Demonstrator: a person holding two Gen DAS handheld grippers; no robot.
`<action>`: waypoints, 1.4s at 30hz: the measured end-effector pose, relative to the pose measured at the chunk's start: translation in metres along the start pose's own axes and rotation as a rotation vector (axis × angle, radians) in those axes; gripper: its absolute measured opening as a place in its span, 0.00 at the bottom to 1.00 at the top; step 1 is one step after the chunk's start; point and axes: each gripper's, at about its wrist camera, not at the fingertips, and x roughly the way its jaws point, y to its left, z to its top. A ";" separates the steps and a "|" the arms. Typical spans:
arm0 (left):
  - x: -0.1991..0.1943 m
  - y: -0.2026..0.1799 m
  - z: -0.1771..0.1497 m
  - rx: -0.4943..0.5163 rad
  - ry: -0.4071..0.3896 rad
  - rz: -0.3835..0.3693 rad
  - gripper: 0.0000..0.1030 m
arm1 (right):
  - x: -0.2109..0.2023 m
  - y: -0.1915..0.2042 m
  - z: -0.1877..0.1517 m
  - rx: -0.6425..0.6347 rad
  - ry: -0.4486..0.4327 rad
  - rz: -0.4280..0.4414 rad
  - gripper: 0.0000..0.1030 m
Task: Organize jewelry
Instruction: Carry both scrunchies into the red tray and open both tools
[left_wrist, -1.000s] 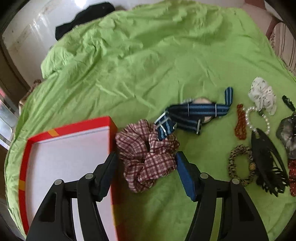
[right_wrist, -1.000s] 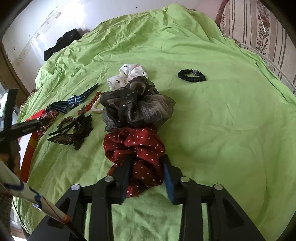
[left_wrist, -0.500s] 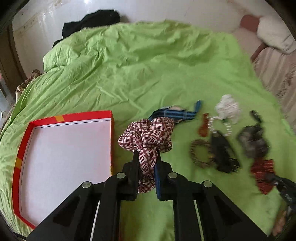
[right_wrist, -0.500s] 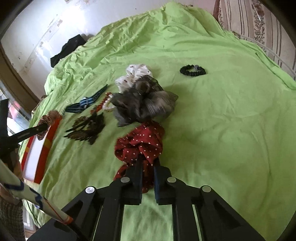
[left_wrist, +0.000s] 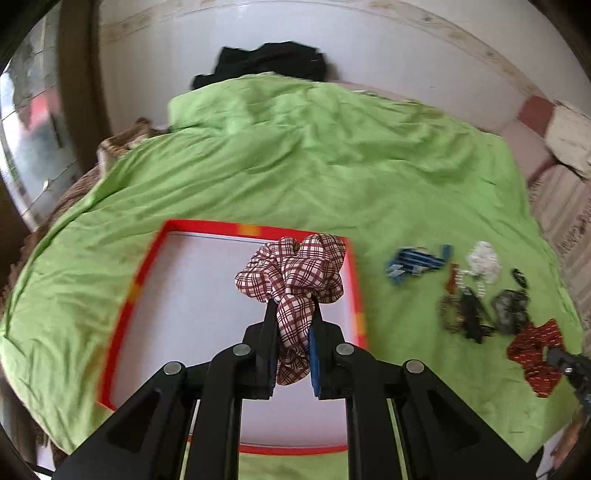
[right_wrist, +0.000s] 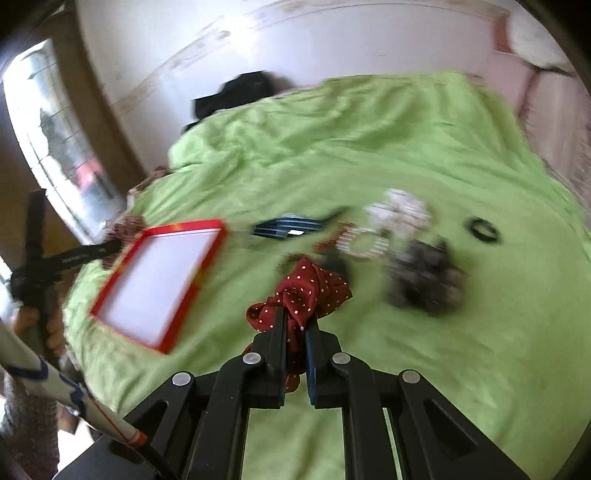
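My left gripper (left_wrist: 292, 306) is shut on a red-and-white plaid scrunchie (left_wrist: 295, 273) and holds it above the right part of a red-rimmed white tray (left_wrist: 129, 295) on the green bedspread. My right gripper (right_wrist: 294, 321) is shut on a dark red polka-dot scrunchie (right_wrist: 306, 291), lifted off the bed; that scrunchie also shows at the right of the left wrist view (left_wrist: 535, 350). The tray shows in the right wrist view (right_wrist: 218, 230) to the left of the gripper.
On the bedspread lie a blue striped strap (right_wrist: 288, 227), a white scrunchie (right_wrist: 400, 212), a pearl bracelet (right_wrist: 364, 243), a grey scrunchie (right_wrist: 424, 280), a black bead bracelet (right_wrist: 484, 230), and a black claw clip (left_wrist: 471, 314). Dark clothing (left_wrist: 266, 62) lies at the far edge by the wall.
Both grippers closed on their scrunchies and lifted them. The left one carried the plaid scrunchie leftward over the tray. The right one raised the red scrunchie and moved left toward the tray.
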 end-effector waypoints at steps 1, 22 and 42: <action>0.004 0.010 0.003 0.001 0.003 0.029 0.13 | 0.009 0.013 0.007 -0.016 0.009 0.024 0.09; 0.144 0.129 0.042 -0.131 0.142 0.193 0.13 | 0.273 0.133 0.095 -0.047 0.205 0.090 0.09; 0.083 0.124 0.039 -0.192 0.045 0.180 0.58 | 0.215 0.137 0.091 -0.160 0.093 0.006 0.56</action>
